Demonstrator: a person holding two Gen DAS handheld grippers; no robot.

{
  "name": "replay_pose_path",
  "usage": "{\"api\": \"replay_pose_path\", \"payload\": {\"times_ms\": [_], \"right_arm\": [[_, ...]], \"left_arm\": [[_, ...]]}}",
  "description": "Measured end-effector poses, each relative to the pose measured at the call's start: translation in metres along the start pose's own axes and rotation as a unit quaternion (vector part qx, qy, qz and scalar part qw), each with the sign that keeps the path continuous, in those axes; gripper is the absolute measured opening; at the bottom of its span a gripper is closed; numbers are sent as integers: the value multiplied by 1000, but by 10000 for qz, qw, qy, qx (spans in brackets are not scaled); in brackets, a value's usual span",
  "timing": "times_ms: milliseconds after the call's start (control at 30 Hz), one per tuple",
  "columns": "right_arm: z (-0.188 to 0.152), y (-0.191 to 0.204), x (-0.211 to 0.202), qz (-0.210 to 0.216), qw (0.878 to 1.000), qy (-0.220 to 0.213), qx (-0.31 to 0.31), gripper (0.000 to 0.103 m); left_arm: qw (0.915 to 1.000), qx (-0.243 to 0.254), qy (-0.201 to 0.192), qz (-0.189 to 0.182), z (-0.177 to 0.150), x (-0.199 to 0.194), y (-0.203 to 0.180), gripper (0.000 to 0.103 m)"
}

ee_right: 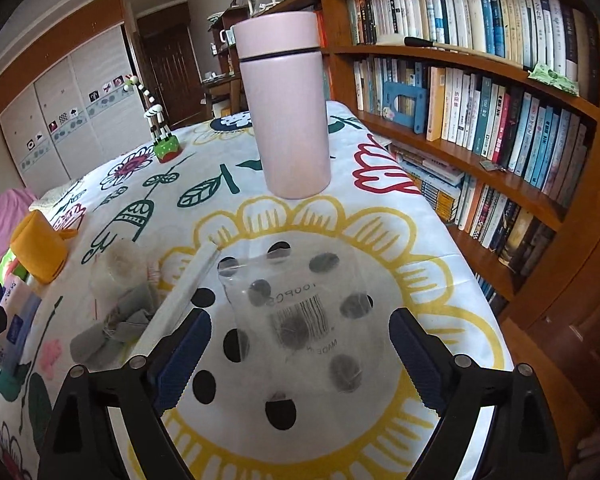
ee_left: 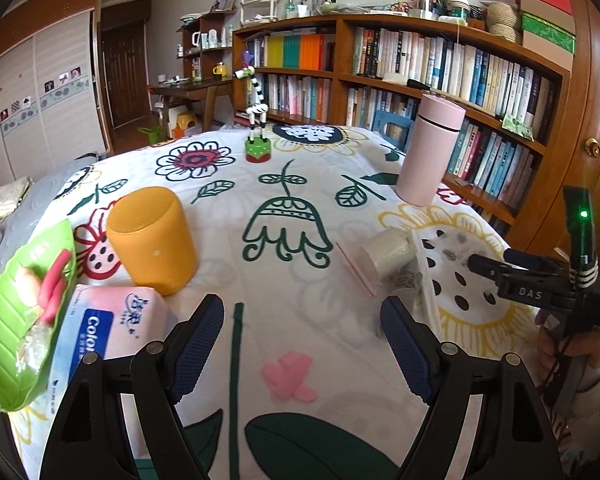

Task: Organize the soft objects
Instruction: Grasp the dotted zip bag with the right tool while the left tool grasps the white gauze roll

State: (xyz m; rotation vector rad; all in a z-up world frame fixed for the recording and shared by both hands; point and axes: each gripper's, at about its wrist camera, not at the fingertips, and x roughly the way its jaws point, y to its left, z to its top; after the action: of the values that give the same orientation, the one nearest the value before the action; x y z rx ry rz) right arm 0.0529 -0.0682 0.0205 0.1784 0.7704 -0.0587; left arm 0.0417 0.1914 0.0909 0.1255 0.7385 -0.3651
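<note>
Across the lower middle of the right wrist view lies a clear plastic bag (ee_right: 296,312) with a barcode label, flat on the flowered tablecloth (ee_right: 380,216), and the right gripper (ee_right: 300,356) hovers over it with its jaws spread wide and nothing between them. At the lower left of that view a small heap of grey soft stuff (ee_right: 112,328) with thin loops that may be rubber bands sits loose on the cloth, just beside a white strip that seems to be the bag's edge or a box rim; I cannot tell which. A pale roll (ee_left: 388,252) stands near it, right of centre in the left wrist view.

The left gripper (ee_left: 302,344) is likewise released and empty, low in its own frame over bare cloth, with a pink scrap (ee_left: 288,376) lying just ahead of it. At the left edge a tissue pack (ee_left: 112,320) rests beside a green leaf tray (ee_left: 4,344) and an orange cylinder (ee_left: 152,240). A pink flask (ee_right: 284,120) stands upright at the upper middle of the right view.

By my reading, little is done yet: the soft pieces lie scattered, the bag looks flat and unfilled, and neither claw grasps anything. Gathering the loose items and bagging them appears to remain.
</note>
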Motion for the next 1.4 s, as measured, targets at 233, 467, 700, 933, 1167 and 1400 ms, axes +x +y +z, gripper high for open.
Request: {"api": "replay_pose_path", "payload": {"times_ms": [233, 467, 700, 933, 1167, 1400], "right_arm": [[-1, -7, 9, 58, 9997, 215, 70, 85], [0, -12, 7, 197, 9995, 154, 183, 47], [-1, -9, 6, 373, 9991, 162, 155, 29], [-4, -3, 1, 547, 9984, 140, 94, 28], [-5, -3, 0, 619, 9979, 143, 107, 28], [-5, -3, 2, 676, 9975, 168, 135, 28]], "left_arm": [[9996, 163, 144, -159, 9, 16, -15, 82], [9984, 330, 333, -314, 15, 38, -31, 82], [9978, 378, 366, -398, 23, 51, -40, 82], [9966, 494, 373, -539, 34, 65, -53, 82], [9952, 575, 547, -568, 38, 93, -61, 82], [9944, 207, 681, -783, 42, 112, -54, 82]]}}
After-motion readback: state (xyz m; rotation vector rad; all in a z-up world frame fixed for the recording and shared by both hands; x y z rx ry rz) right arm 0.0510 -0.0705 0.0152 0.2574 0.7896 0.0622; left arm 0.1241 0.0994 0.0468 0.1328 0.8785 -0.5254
